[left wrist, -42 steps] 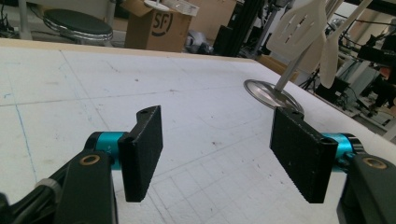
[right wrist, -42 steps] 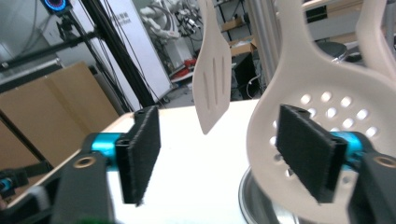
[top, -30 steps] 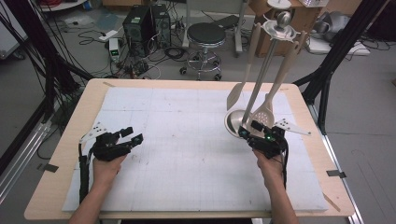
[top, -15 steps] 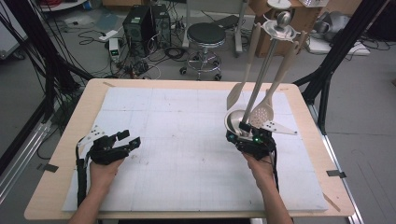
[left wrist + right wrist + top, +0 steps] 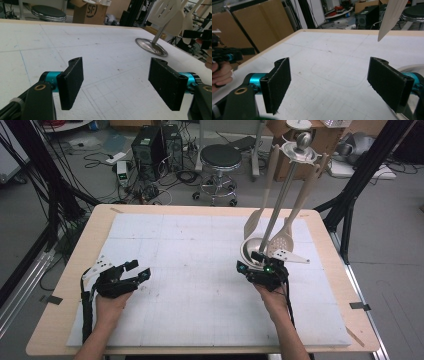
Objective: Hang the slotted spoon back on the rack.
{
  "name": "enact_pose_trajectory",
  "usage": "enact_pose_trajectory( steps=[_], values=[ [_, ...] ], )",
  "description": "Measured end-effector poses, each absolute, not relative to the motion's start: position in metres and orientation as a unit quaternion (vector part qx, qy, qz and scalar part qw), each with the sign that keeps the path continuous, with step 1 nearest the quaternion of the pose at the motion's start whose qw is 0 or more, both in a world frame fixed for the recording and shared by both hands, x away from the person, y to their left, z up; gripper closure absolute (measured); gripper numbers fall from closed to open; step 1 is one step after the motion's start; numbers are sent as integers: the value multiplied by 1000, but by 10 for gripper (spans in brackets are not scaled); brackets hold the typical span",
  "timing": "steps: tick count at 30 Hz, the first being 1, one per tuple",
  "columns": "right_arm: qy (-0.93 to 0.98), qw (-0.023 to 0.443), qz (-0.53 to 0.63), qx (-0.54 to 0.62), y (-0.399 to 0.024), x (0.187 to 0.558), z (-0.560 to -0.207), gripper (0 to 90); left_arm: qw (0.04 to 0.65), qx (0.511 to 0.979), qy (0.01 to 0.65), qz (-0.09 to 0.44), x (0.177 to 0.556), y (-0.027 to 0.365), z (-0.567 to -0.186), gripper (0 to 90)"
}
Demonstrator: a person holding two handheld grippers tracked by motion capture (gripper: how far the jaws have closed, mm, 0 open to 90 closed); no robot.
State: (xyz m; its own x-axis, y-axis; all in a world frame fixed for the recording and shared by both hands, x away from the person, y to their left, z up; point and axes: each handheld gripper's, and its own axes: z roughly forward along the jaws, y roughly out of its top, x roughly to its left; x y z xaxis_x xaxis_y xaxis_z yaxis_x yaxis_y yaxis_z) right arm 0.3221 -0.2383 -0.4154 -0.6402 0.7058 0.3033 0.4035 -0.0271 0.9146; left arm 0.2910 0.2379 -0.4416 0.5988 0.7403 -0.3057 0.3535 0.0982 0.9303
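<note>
High view is showing the right gripper (image 5: 260,266) sitting right of the frame's centre, just below the round steel base (image 5: 248,251) of a utensil stand (image 5: 280,200), whose slanted pole is rising toward the upper right of the frame. Three pale utensils are hanging from the stand's top disc: a spatula (image 5: 256,215) left of the pole, a slotted turner (image 5: 283,236) right of it and close above the gripper, and a third whose handle alone is making itself out. The right gripper's jaws are standing wide apart with nothing between them; whether they are touching the base cannot be told from above. Right gripper view is looking across the white table (image 5: 332,62), with the two black pads (image 5: 277,82) spread and bare, the pale tip of one hanging utensil (image 5: 390,17) dangling at the upper right of the frame and a curved steel edge, seemingly the base, peeking in at the lower right. Left gripper (image 5: 129,273) is resting at the lower left of the high view, well apart from the stand, gripped by the person's left hand (image 5: 111,296). Its jaws have just been opening and are now standing released and empty. Left gripper view is showing the steel base (image 5: 151,46) far off at the upper right of the frame, with the slotted turner (image 5: 165,11) hanging above it.
</note>
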Motion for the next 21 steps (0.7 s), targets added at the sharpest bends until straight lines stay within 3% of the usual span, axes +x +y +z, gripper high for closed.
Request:
enact_pose_trajectory(
  steps=[21],
  values=[
    [690, 152, 567, 423, -253, 313, -423, 189, 616, 666, 392, 155, 298, 225, -436, 284]
  ],
)
